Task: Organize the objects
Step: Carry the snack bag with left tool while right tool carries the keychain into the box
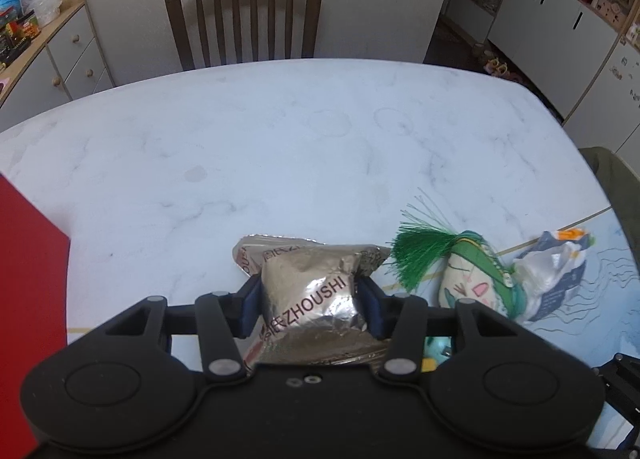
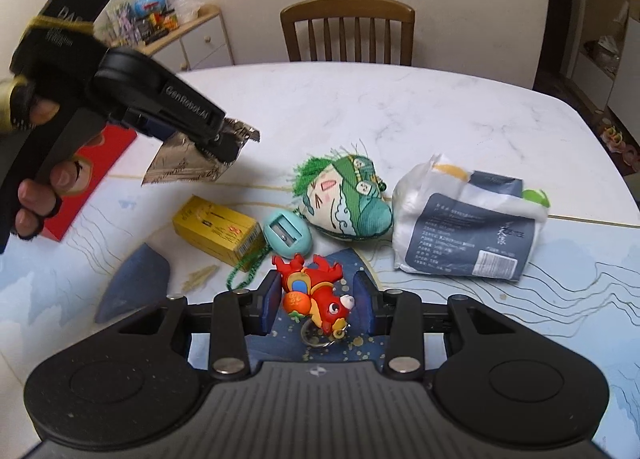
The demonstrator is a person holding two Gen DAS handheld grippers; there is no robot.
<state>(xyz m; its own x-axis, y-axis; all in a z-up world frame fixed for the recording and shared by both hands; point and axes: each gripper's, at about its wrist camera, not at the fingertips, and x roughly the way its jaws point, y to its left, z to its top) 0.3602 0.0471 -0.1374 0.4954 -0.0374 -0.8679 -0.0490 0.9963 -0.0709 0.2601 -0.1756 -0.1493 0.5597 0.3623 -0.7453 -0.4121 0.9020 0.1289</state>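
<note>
Ahead and right of my right gripper (image 2: 317, 305) lies the tissue pack (image 2: 468, 219), soft, crinkly plastic; I'd pinch its middle. My left gripper (image 1: 310, 301) is clenched on the foil packet (image 1: 308, 291), held off the table: light, slippery, crushable, so I grip its puffed centre. Straight ahead of the right sits the stuffed cloth doll (image 2: 344, 197), squashy. Between my right fingers, spread and not touching, the red plastic toy (image 2: 316, 297): hard, glossy, knobbly.

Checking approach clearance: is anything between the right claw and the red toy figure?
Nothing visible is. The red toy figure already sits between the open fingers of the right claw, with gaps on both sides. The sharpener and yellow box lie beyond it.
</note>
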